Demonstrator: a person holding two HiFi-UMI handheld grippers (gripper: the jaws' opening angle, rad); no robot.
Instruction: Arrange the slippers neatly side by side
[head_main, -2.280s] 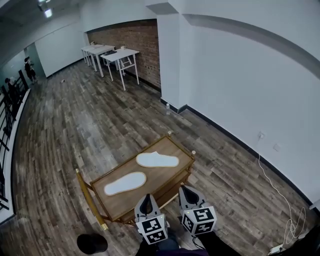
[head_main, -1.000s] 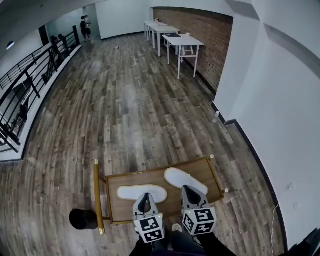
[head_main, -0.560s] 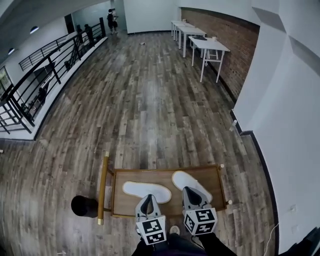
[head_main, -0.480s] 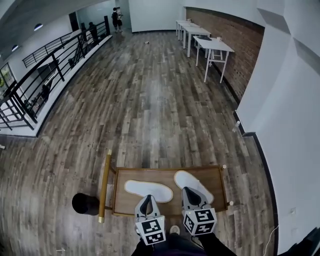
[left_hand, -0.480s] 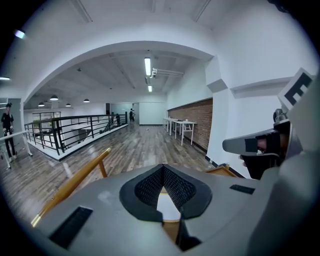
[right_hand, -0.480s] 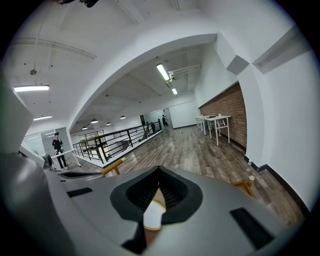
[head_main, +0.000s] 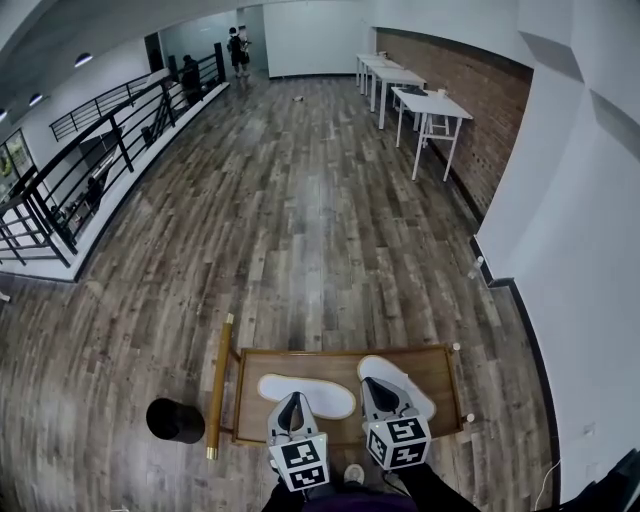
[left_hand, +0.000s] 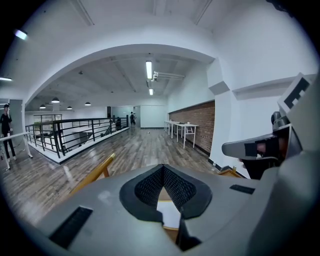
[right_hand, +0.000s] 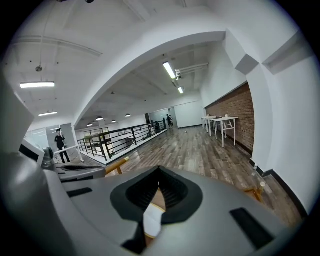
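Head view showed both white slippers on top of the bench (head_main: 330, 365), not yet paired. The flat-lying slipper (head_main: 322, 396) stretched along the bench's length near its middle. The slanted slipper (head_main: 388, 368) sat toward the bench's end away from the wooden rail (head_main: 218, 385), turned at an angle to the other; the two lay near each other but, as far as could be told, apart. The left tool (head_main: 292, 400) hovered over the bench's near edge above the flat-lying slipper, and the right tool (head_main: 378, 386) hovered above the slanted one. Each gripper view showed its jaws pressed together with nothing held, only a sliver of white slipper visible past the tips. The step in hand looked like the approach before a first grasp. To do it well, the jaws needed to part before descending, since shut tips could only shove a soft sole about. The slanted slipper seemed the better one to move: pinch it at one end, lift slightly, turn it to match the other's line, and set it down just beside, ends level. Such thin slippers would likely flop, so a low carry and gentle release seemed wise, well inside the bench's edges.
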